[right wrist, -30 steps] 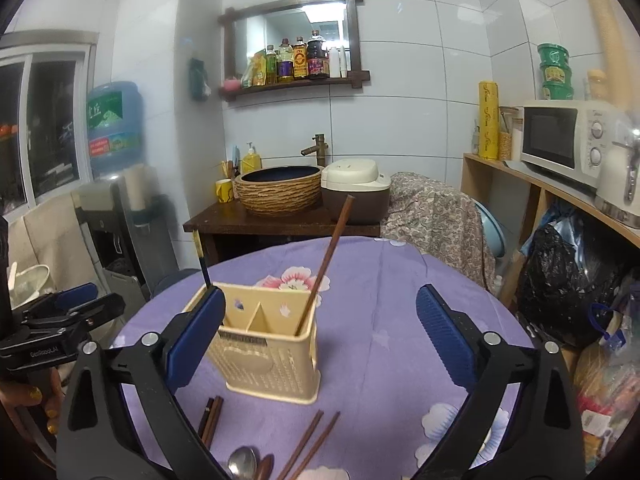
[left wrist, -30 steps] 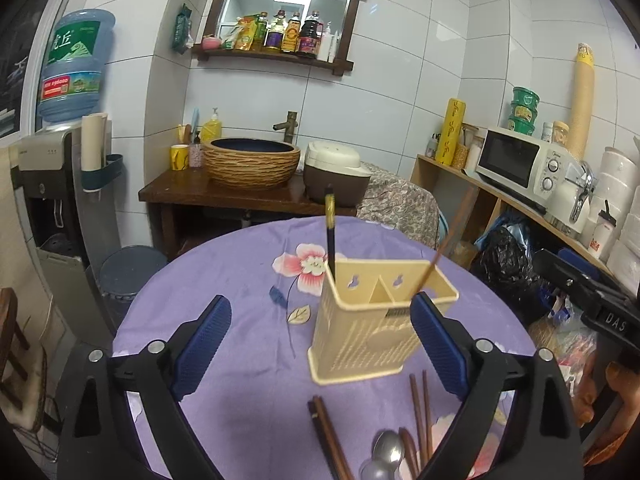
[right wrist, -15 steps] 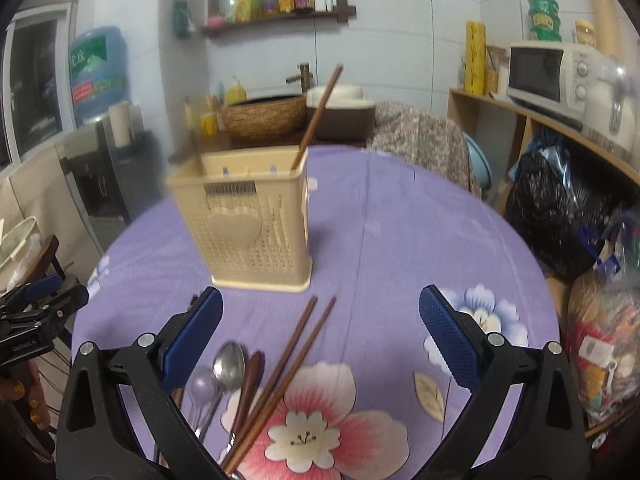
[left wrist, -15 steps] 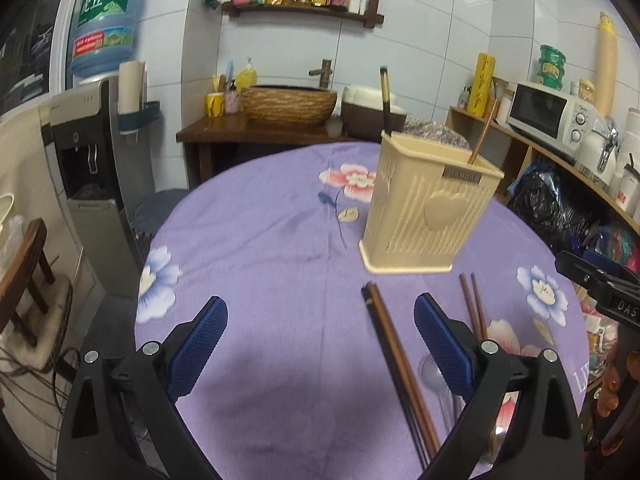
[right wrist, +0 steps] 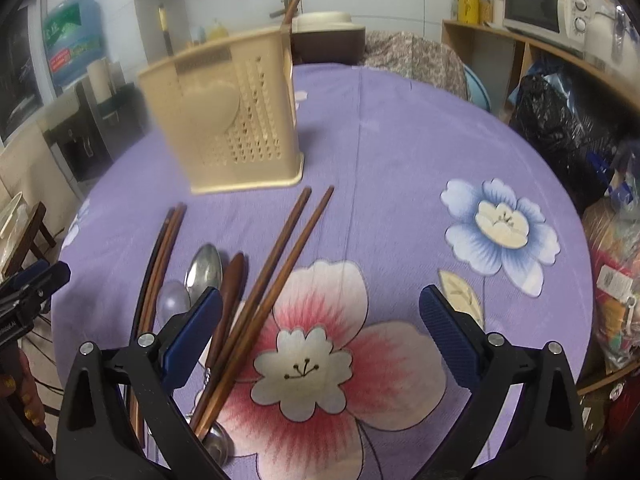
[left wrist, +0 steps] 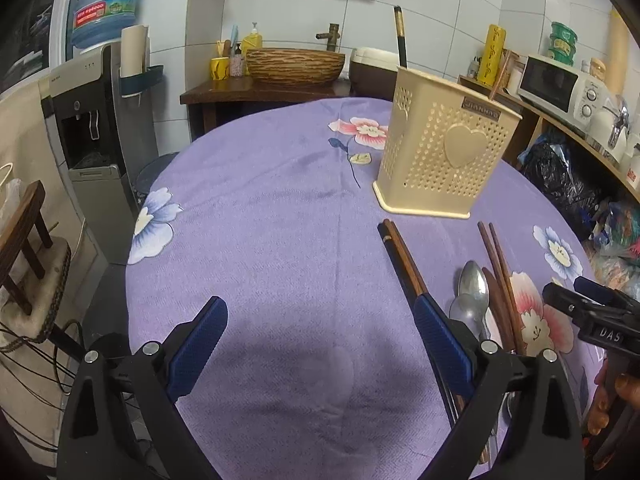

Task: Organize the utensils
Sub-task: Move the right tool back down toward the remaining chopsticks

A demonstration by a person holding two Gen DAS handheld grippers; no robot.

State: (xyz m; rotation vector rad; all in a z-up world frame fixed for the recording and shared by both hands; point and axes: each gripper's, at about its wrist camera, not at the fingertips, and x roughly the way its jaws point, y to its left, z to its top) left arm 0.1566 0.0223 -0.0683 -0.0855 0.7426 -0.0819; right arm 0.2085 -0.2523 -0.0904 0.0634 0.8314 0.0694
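Both the left gripper point(left wrist: 320, 344) and right gripper point(right wrist: 322, 326) are hovering spread wide, holding nothing, while chopsticks point(right wrist: 276, 264) and spoons point(right wrist: 202, 270) are lying just ahead, long axes running away toward the upright utensil holder point(right wrist: 232, 120) beyond.
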